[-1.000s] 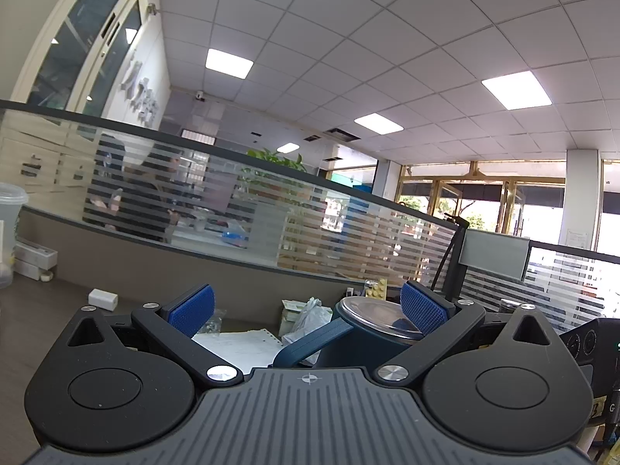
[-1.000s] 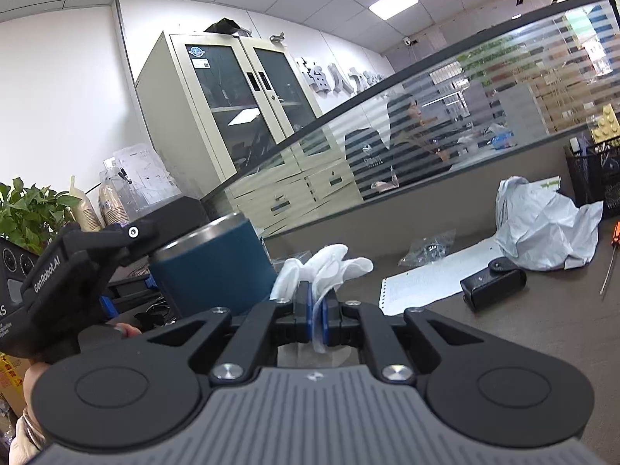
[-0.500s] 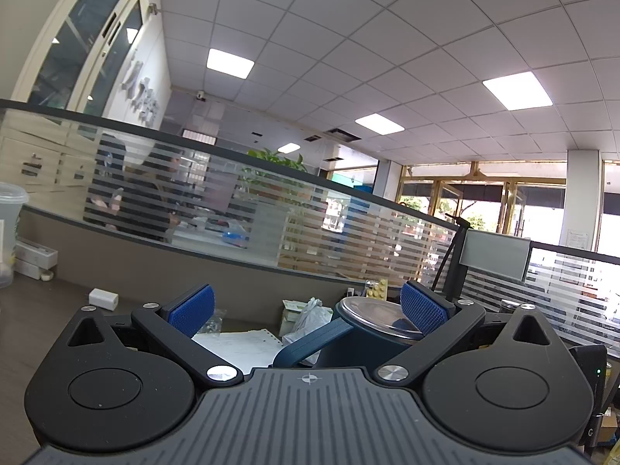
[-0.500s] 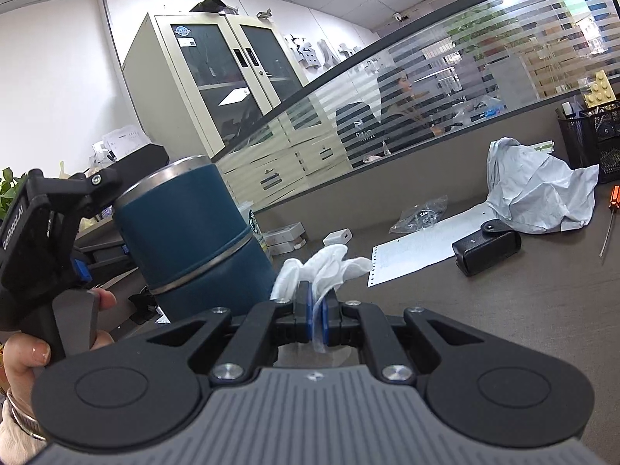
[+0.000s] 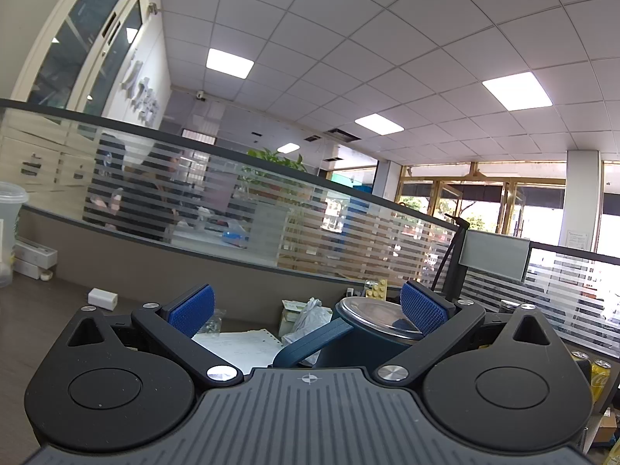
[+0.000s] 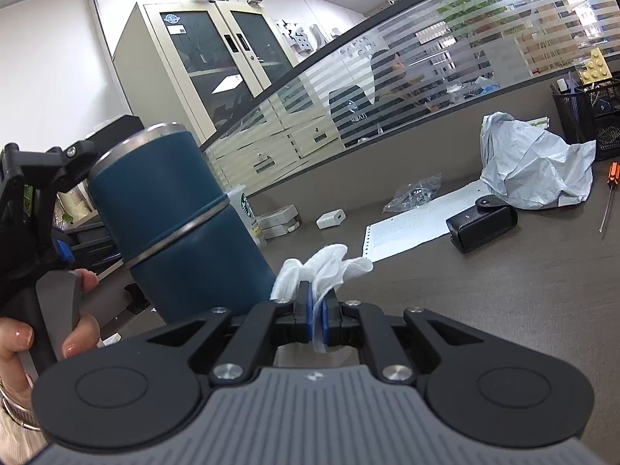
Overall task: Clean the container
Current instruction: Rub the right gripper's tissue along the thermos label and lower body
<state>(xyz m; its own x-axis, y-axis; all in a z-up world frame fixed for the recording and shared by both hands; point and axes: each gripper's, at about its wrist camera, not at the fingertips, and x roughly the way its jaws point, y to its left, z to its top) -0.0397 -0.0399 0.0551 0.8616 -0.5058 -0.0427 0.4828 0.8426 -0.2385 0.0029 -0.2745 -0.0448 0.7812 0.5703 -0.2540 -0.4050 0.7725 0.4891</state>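
- Two claws are showing, one per hand, over a dark grey counter (image 6: 484,290).
- We are seeing the right claw (image 6: 317,312) pinching a crumpled white tissue (image 6: 323,267) between its blue pads; the jaws are standing nearly together, with only the tissue between them.
- We are seeing the left claw (image 5: 308,308) standing wide, its blue pads (image 5: 192,309) well apart.
- Its right pad is lying against the steel rim of the dark blue container (image 5: 362,343); the left pad is standing apart from it, so we cannot tell whether any grip is acting on it.
- In the right wrist view the container (image 6: 174,228) is appearing tilted, steel rim toward the upper left, with a steel band around its middle, and it is sitting just left of the tissue.
- We cannot tell whether the container is touching the counter.
- We are noticing the person's fingers (image 6: 79,335) wrapping the left claw's handle at the left edge.
- Farther back a sheet of paper (image 6: 407,228), a black case (image 6: 482,223) and a crumpled white bag (image 6: 531,170) are lying on the counter.
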